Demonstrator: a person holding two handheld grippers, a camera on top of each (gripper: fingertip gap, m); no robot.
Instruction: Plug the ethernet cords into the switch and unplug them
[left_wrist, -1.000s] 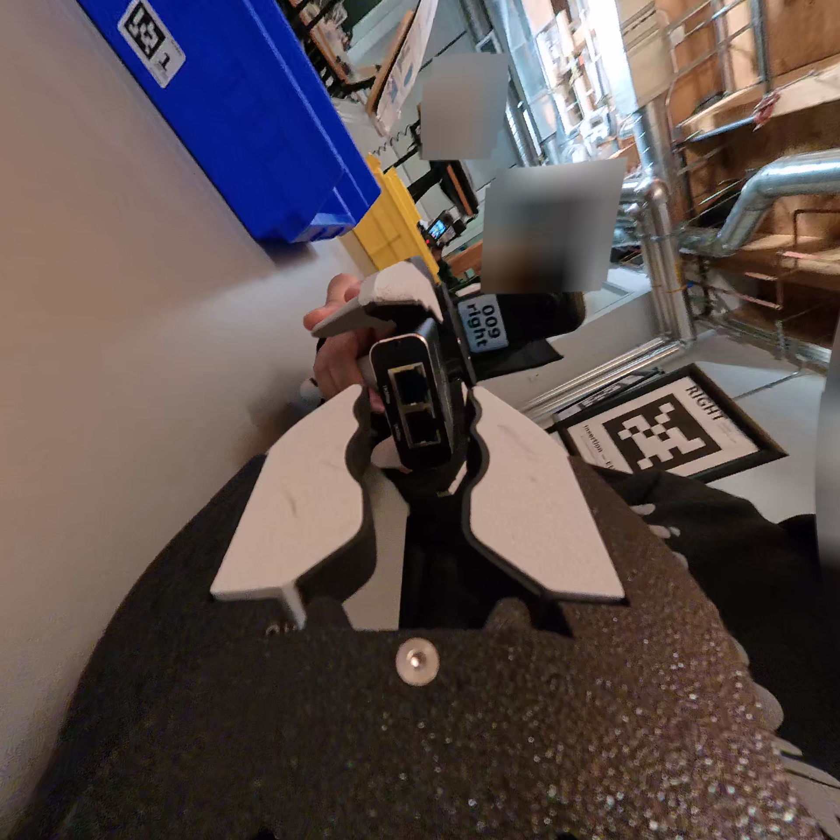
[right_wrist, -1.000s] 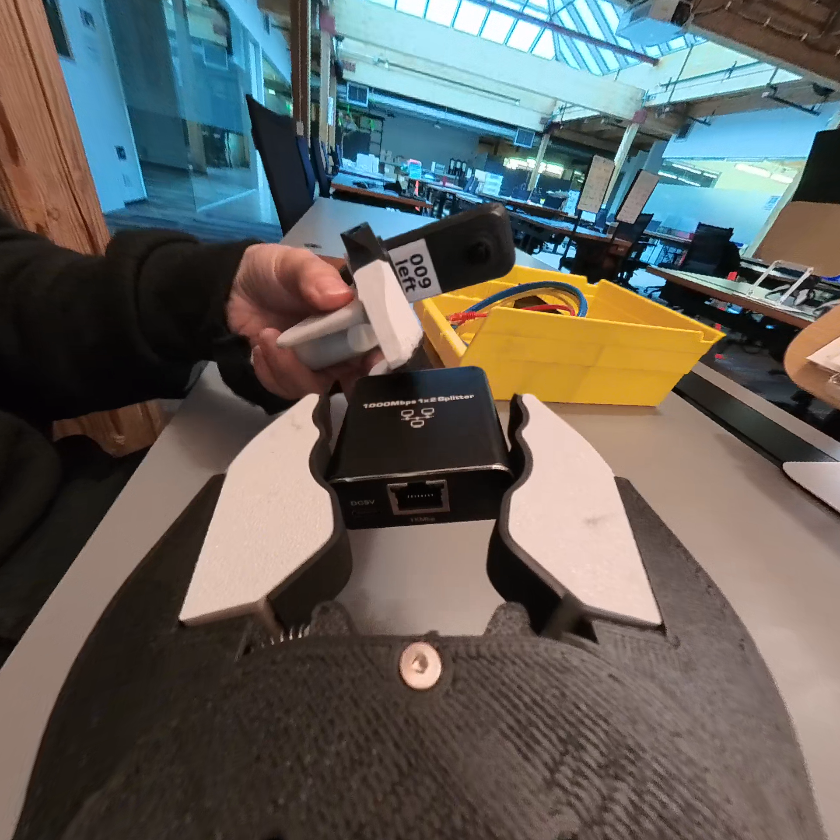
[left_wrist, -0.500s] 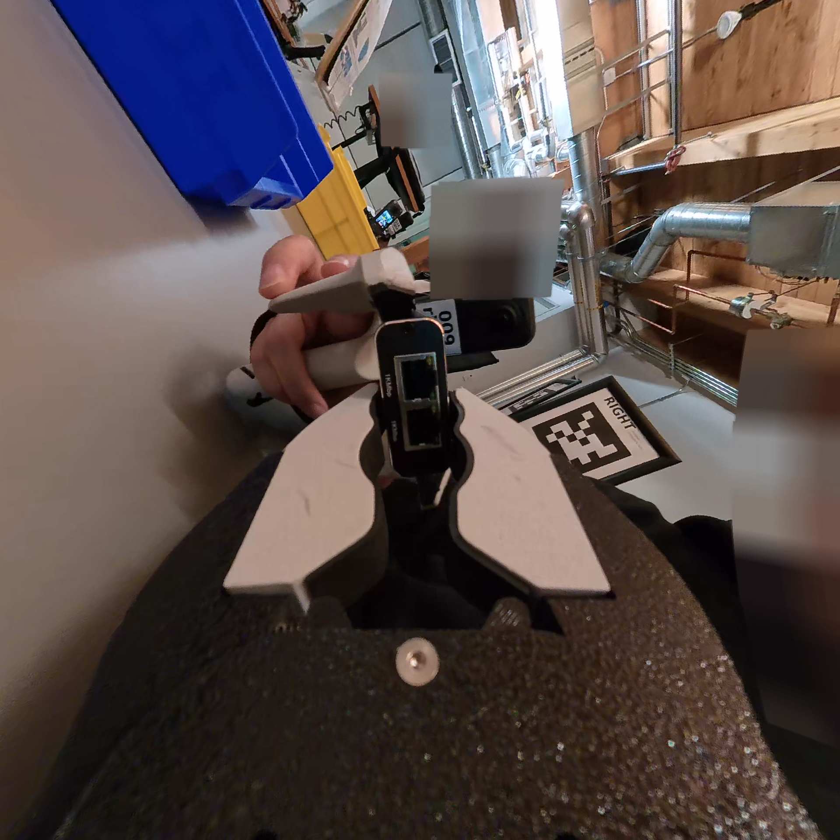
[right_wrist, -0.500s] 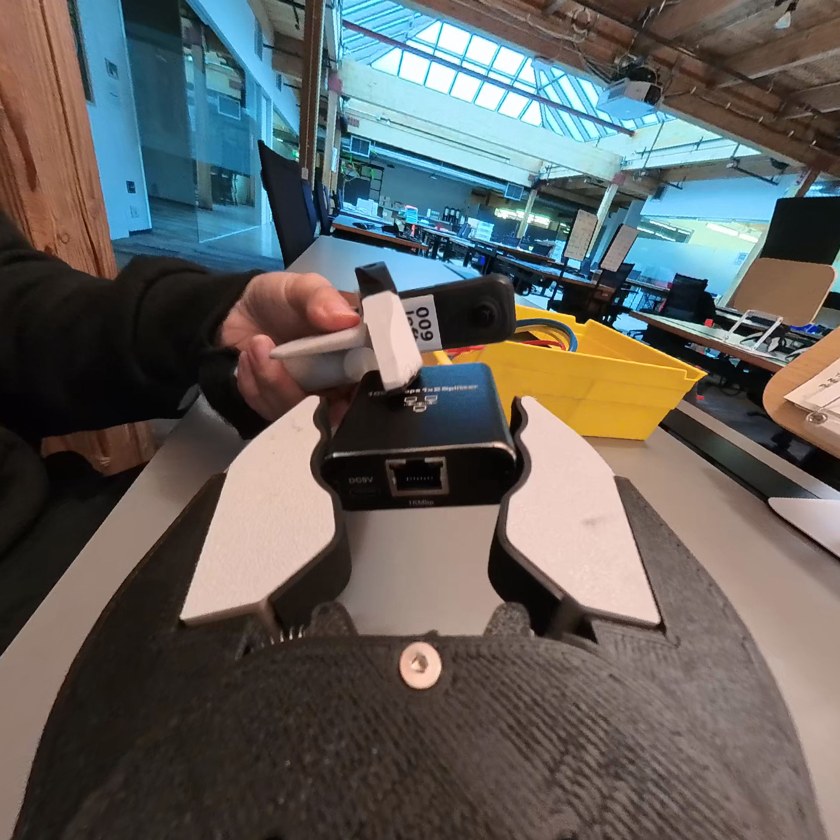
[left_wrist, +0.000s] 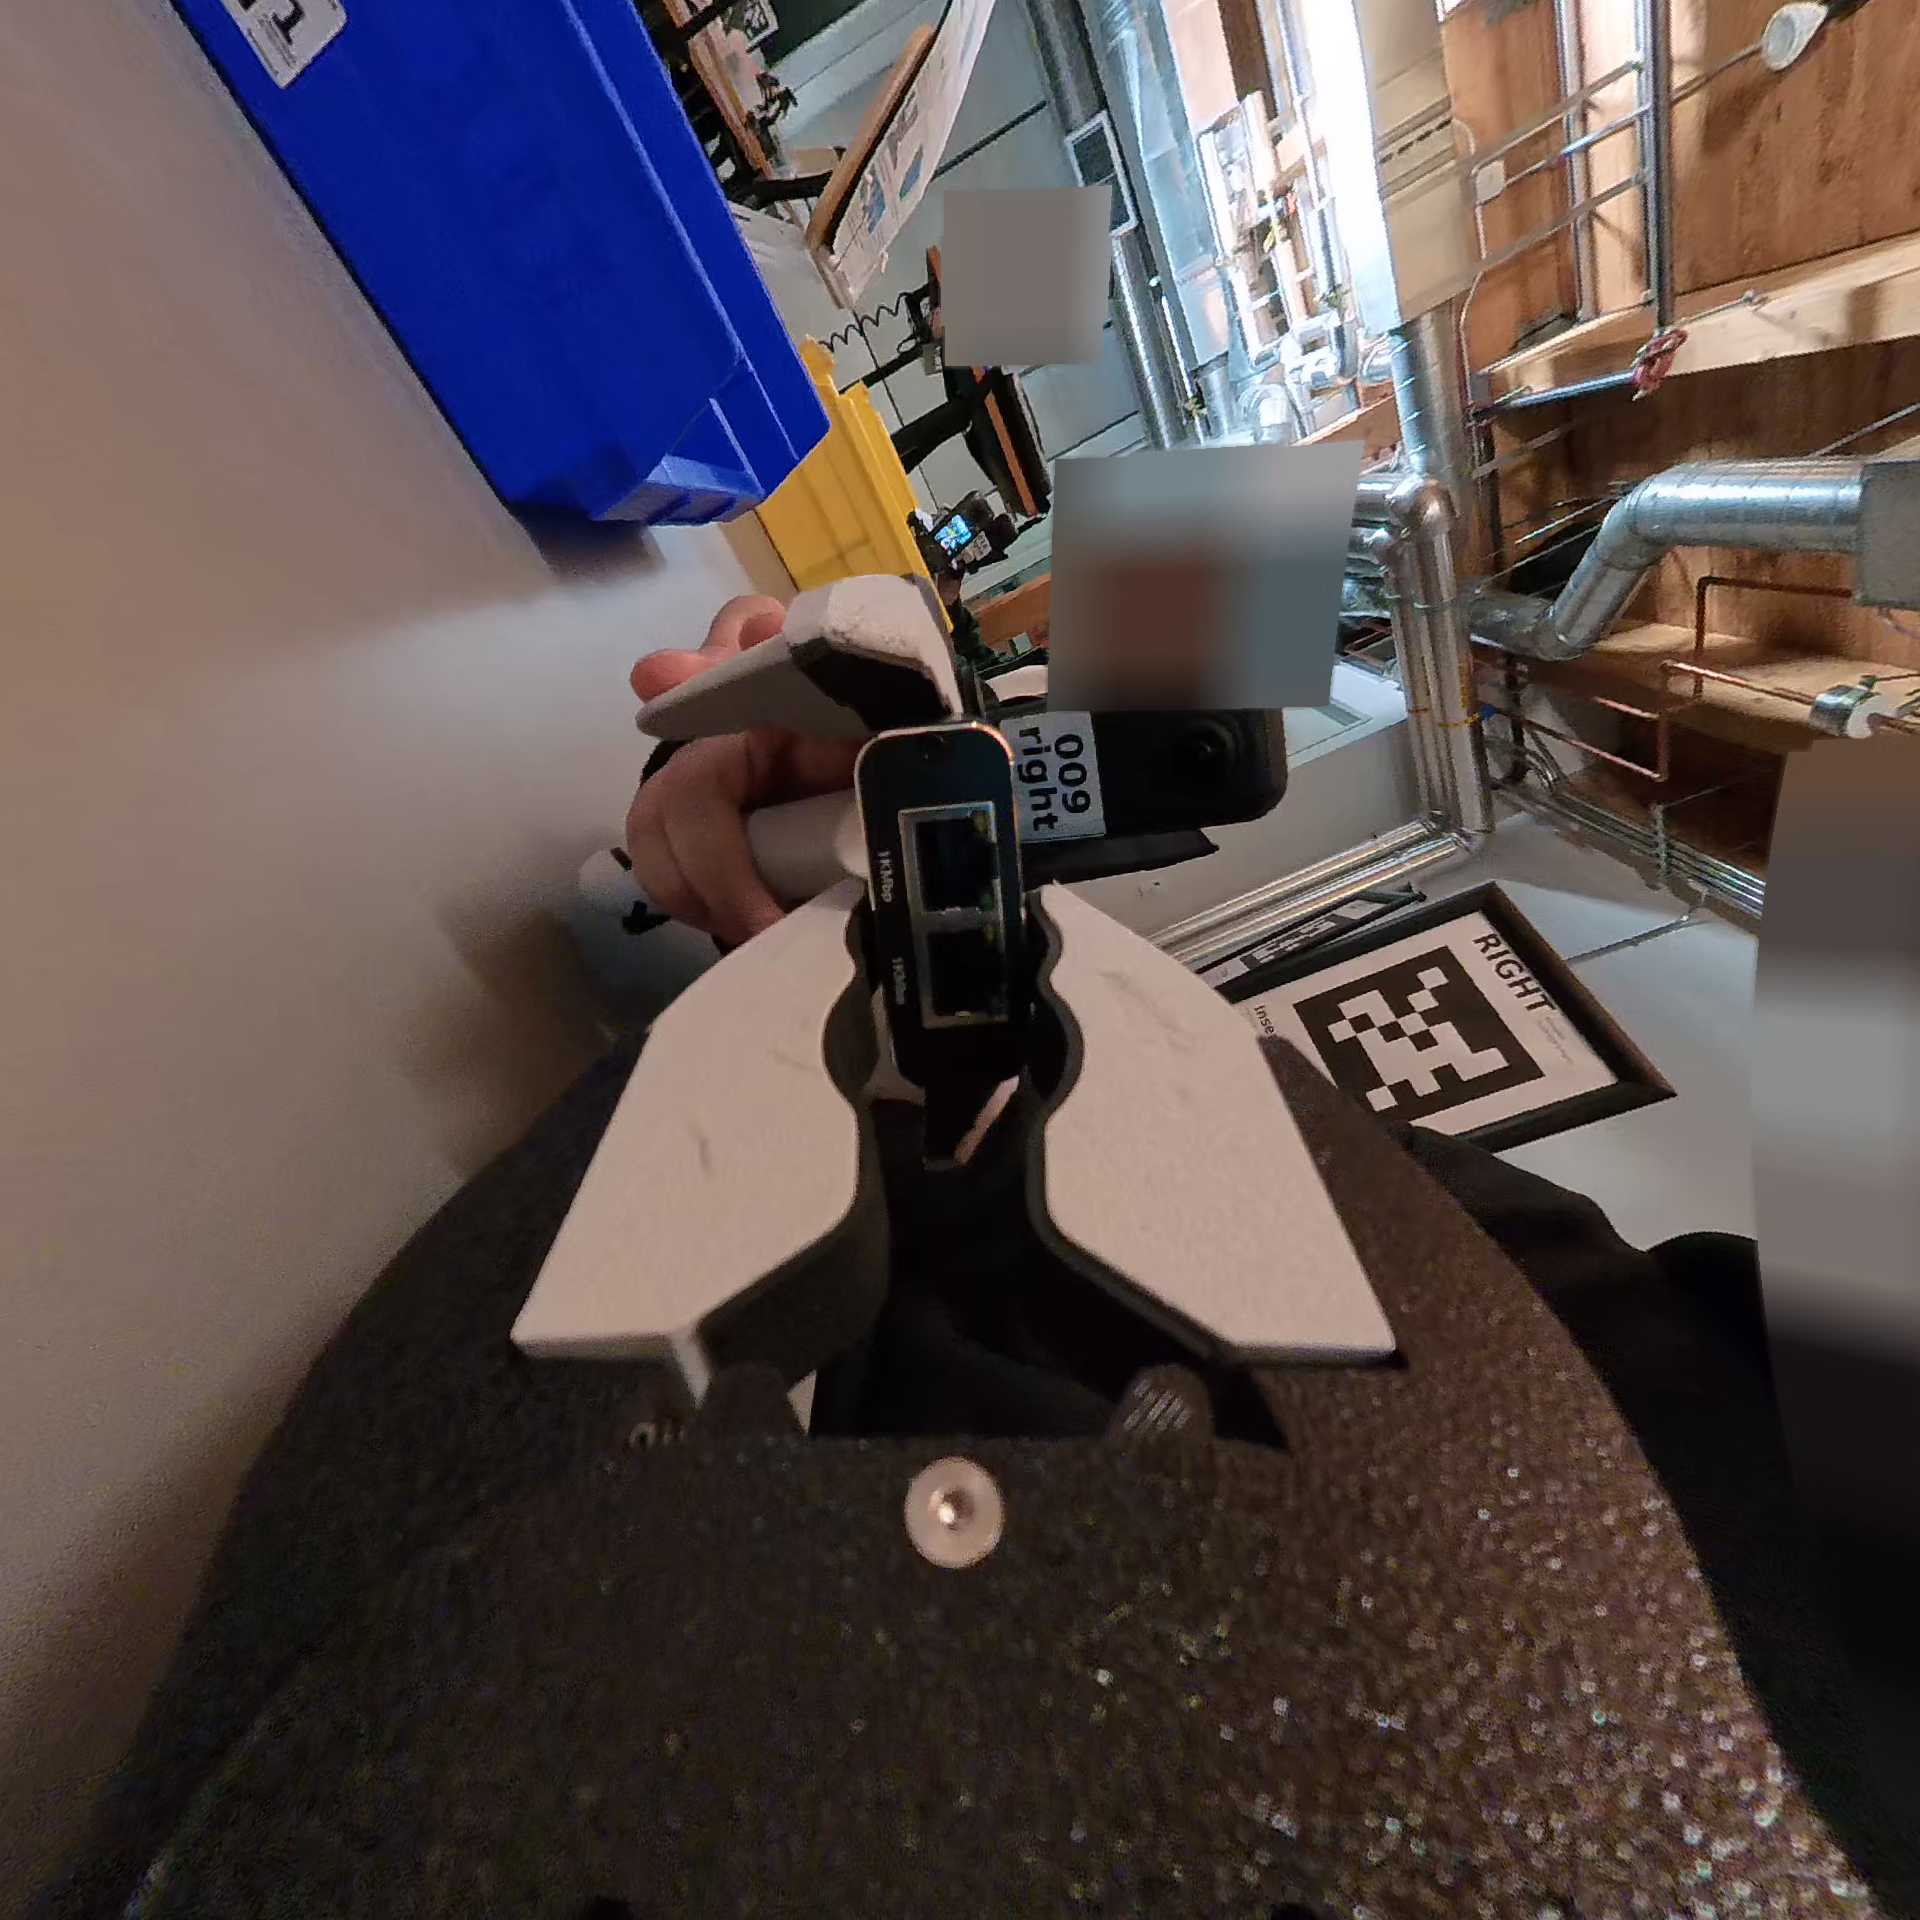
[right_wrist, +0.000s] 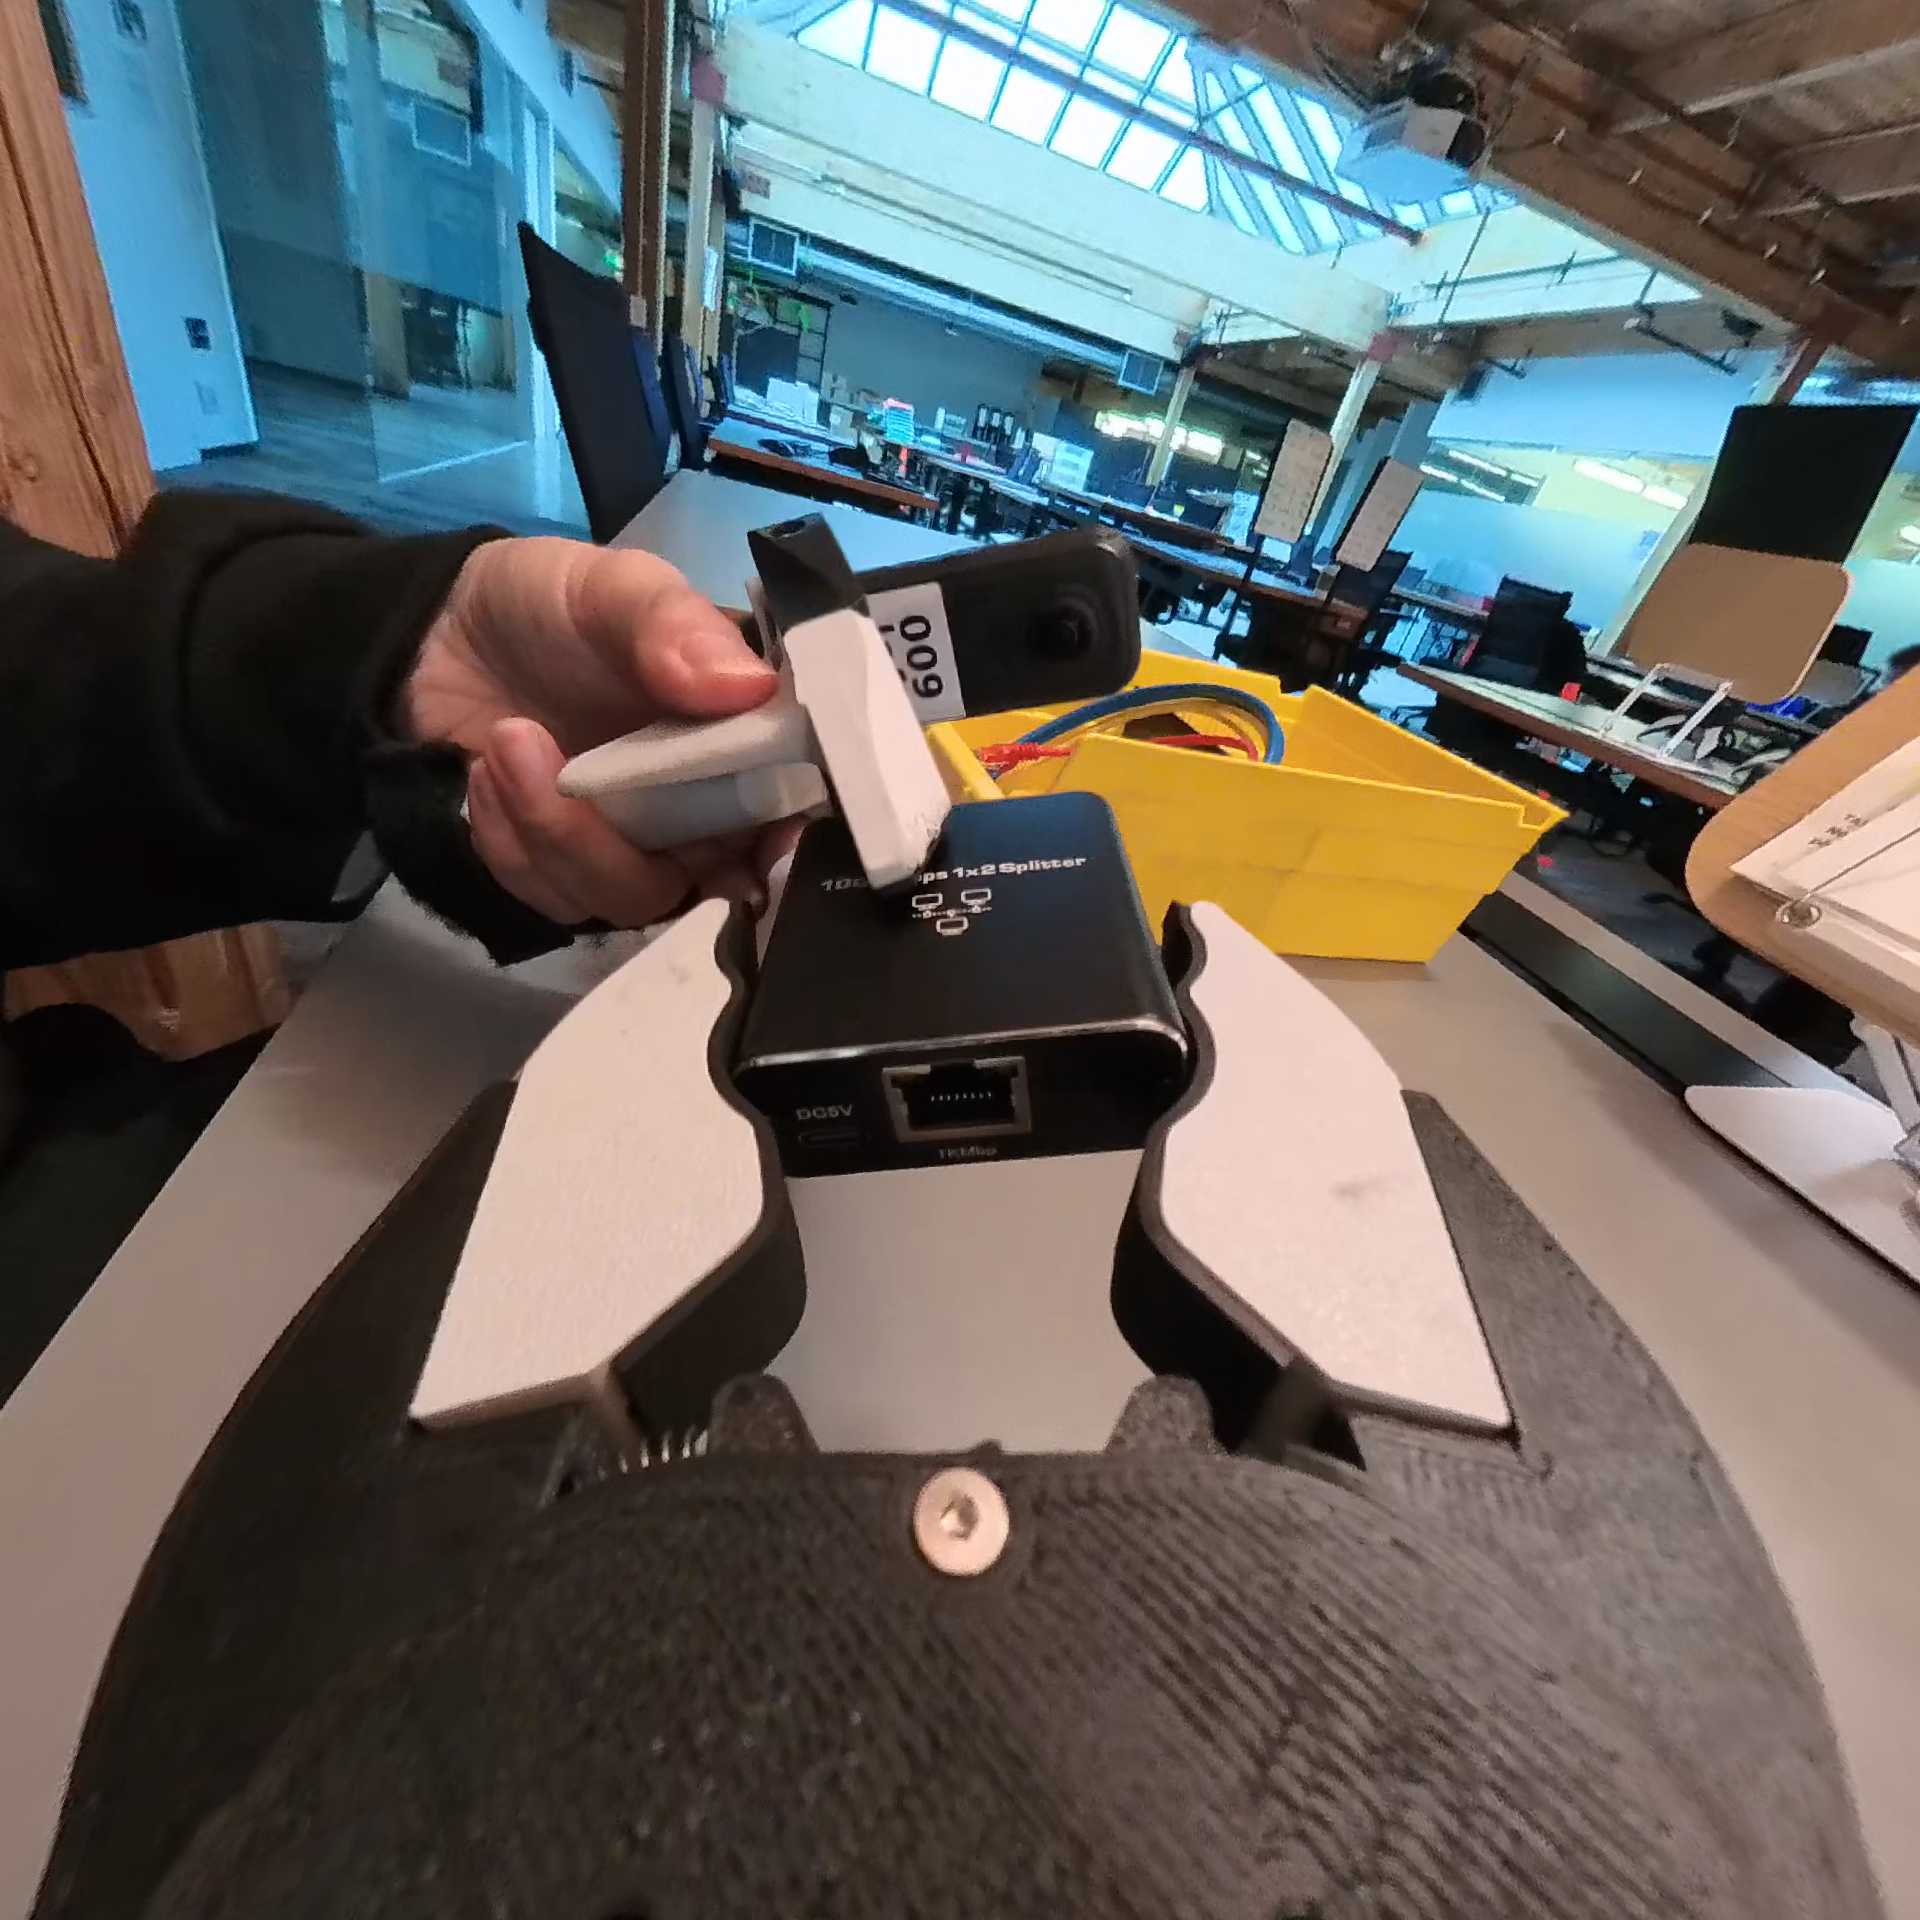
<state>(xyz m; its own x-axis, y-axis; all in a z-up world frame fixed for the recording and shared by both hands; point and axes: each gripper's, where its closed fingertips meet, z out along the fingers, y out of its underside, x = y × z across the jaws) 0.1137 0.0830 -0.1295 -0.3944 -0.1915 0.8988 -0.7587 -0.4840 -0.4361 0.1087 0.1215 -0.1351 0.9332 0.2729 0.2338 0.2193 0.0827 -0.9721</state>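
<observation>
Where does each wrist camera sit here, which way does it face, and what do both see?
Left wrist view: on the left gripper, rolled sideways, facing the two-port end of the switch; right hand beyond.
Right wrist view: on the right gripper, level, facing its single-port end; left hand, yellow bin beyond.
Shared: the switch, clamped by both grippers, seen from opposite ends.

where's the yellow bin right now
In the right wrist view the yellow bin sits on the table, right of centre, just behind the black switch held between both tools.
</observation>
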